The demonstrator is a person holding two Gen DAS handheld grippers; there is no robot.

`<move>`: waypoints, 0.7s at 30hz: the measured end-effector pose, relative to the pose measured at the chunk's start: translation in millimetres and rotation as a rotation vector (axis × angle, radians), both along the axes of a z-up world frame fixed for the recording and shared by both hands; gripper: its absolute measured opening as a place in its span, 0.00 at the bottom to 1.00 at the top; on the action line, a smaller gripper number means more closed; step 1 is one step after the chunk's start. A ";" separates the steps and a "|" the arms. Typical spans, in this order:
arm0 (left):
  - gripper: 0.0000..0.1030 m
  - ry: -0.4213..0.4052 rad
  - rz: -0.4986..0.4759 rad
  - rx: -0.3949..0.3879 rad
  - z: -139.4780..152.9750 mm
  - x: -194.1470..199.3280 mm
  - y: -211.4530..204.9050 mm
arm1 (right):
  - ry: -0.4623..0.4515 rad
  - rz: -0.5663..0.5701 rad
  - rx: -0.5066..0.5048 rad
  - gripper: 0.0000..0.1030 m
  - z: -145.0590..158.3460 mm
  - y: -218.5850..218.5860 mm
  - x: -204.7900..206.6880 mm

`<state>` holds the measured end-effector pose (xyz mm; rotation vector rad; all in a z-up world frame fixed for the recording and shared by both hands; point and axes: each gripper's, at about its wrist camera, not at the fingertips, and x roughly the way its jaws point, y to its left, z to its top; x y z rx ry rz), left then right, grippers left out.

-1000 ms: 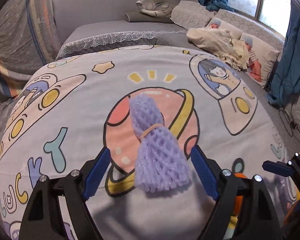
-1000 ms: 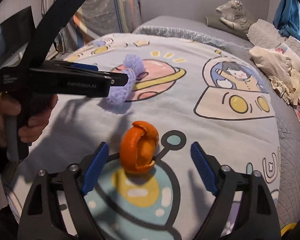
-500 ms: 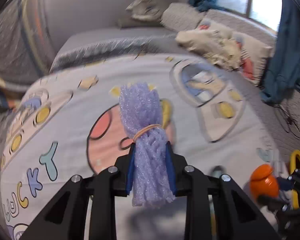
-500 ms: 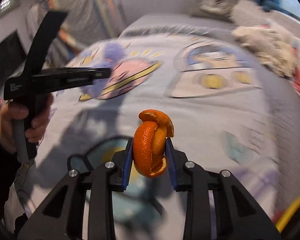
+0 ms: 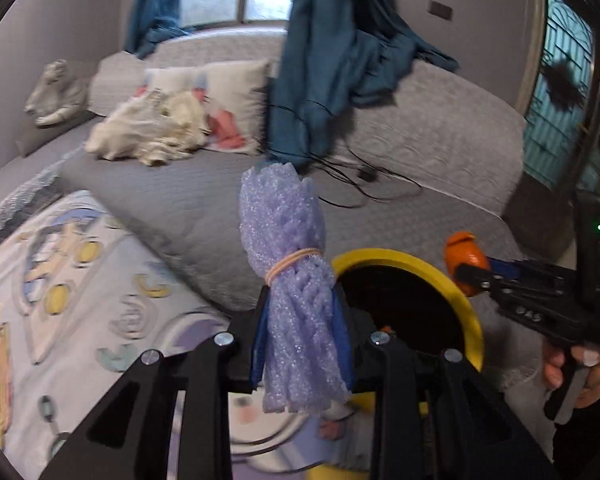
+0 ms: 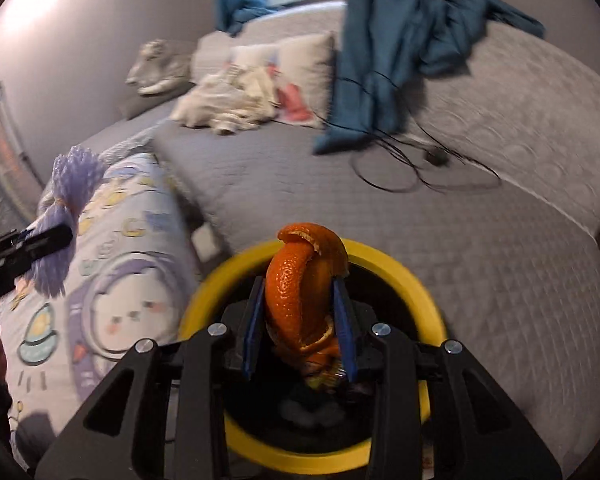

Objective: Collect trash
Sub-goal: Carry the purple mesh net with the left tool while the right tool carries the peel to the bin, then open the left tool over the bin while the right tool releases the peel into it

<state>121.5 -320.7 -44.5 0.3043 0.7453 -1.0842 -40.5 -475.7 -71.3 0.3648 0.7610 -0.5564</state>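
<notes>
**Operator:** Foam first, on my left. My left gripper (image 5: 302, 344) pinches the purple foam net (image 5: 290, 264) below its rubber band, pads pressed on both sides. It hangs just left of the yellow bin (image 5: 472, 320), not yet over the mouth.

**Partner:** And the right?

**Operator:** My right gripper (image 6: 300, 332) clamps the orange peel (image 6: 304, 280) between its blue pads, though those jaws are easing apart. The peel sits above the bin's yellow rim (image 6: 428, 312), with dark trash below.

**Partner:** So which step?

**Operator:** Carry is done, drop is due, I judge. Next I'd let the peel fall, then shift the left one rightward over the opening before spreading its fingers.
</notes>
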 end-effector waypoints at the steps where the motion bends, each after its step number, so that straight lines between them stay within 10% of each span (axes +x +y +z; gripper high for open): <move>1: 0.28 0.020 -0.022 0.013 -8.9 -6.8 -14.4 | 0.019 -0.013 0.002 0.32 -6.8 -5.5 -1.8; 6: 0.66 0.098 0.016 0.013 -32.7 -5.4 -24.8 | 0.020 -0.106 -0.030 0.58 -14.1 -22.0 -21.7; 12: 0.89 0.011 0.216 -0.087 -6.8 9.1 46.3 | -0.053 -0.190 -0.201 0.88 10.8 -6.9 -26.1; 21: 0.92 -0.208 0.556 -0.198 49.6 -7.3 203.3 | -0.162 -0.106 -0.460 0.92 54.2 88.9 19.3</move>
